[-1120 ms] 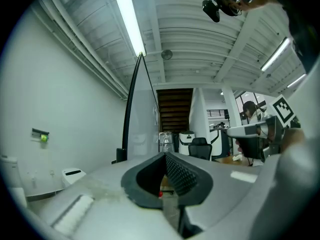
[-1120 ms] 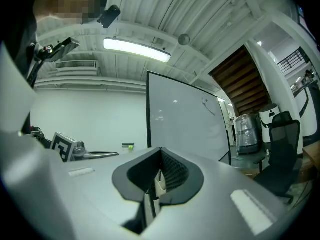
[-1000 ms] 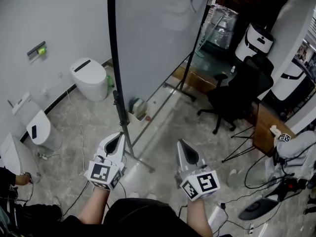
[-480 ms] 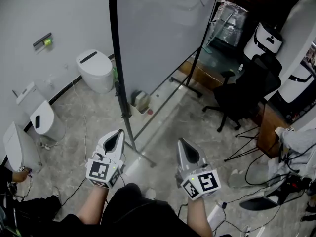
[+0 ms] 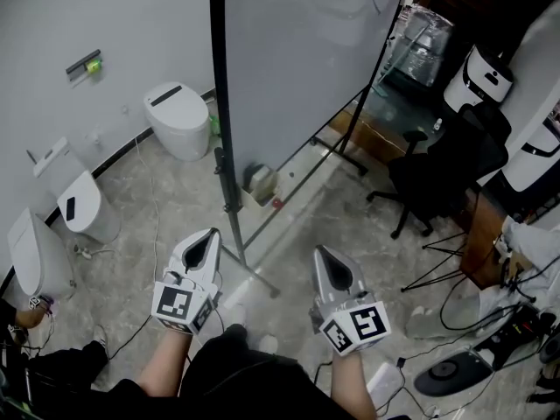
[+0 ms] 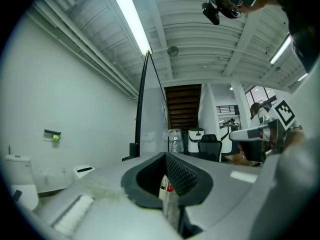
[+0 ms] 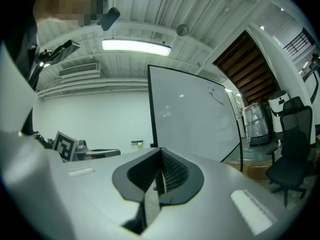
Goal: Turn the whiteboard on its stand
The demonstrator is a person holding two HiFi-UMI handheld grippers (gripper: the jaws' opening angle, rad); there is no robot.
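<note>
The whiteboard [image 5: 302, 59] is a tall pale panel in a black frame, standing on a black stand [image 5: 231, 201] with a foot bar [image 5: 254, 269] on the floor. I see it nearly edge-on, ahead of both grippers. My left gripper [image 5: 208, 237] is shut and empty, just short of the stand's near post. Further right, my right gripper [image 5: 322, 254] is also shut and empty, apart from the board. The left gripper view has the left gripper [image 6: 165, 157] pointing at the board's near edge [image 6: 142, 99]. Past the right gripper [image 7: 160, 152], the right gripper view shows the board's face [image 7: 192, 114].
Several white toilets [image 5: 179, 128] stand along the left wall. A small container [image 5: 261, 182] lies by the board's foot. A black office chair [image 5: 442, 169], a wooden platform [image 5: 385, 143], white machines [image 5: 486, 73], a tripod [image 5: 437, 265] and floor cables [image 5: 490, 322] crowd the right side.
In the head view the whiteboard, toilets and chair have slid a little to the right and down. Both grippers keep their places in the picture and stay shut.
</note>
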